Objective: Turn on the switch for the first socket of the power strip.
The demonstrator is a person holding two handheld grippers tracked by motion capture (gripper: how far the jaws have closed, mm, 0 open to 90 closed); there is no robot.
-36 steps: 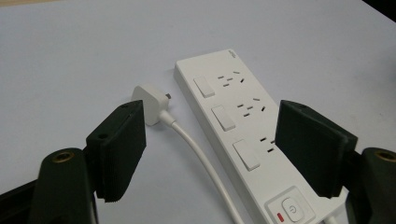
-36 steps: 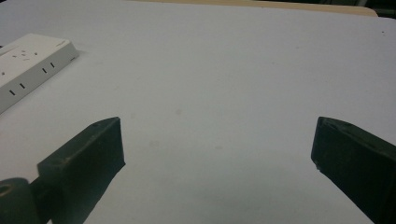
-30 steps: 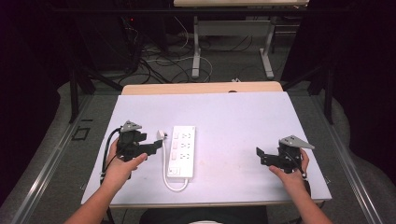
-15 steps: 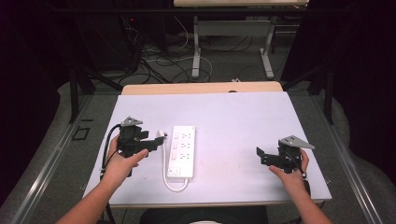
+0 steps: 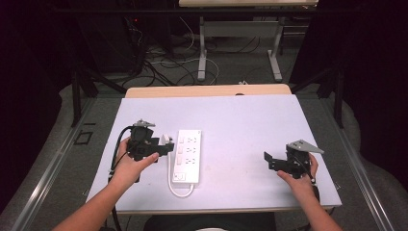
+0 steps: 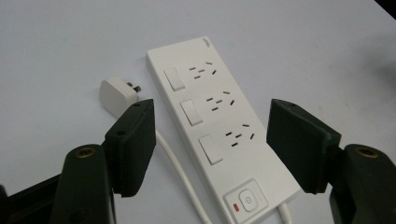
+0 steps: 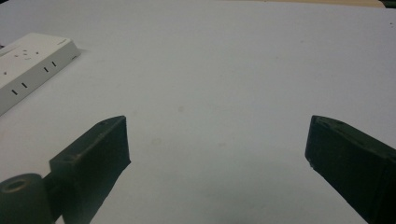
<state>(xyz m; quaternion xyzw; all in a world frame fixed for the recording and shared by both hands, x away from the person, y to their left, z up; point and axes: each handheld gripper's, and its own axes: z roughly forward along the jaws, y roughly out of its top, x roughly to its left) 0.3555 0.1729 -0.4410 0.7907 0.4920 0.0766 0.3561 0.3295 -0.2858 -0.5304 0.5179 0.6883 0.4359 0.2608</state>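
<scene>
White power strip (image 5: 186, 155) lies flat mid-table, long axis 12–6, cord (image 5: 179, 190) looping off its 6 o'clock end. Its plug (image 6: 118, 94) lies loose on the table at the strip's 9 o'clock, prongs toward the strip. Left gripper (image 5: 166, 147) hovers over the plug, jaws wide apart, holding nothing. Right gripper (image 5: 267, 159) idles well off at 3 o'clock, jaws apart, empty. Risk: plug is small and smooth; an off-centre pinch could squirt it sideways, or the stiff cord twists it off-line.
</scene>
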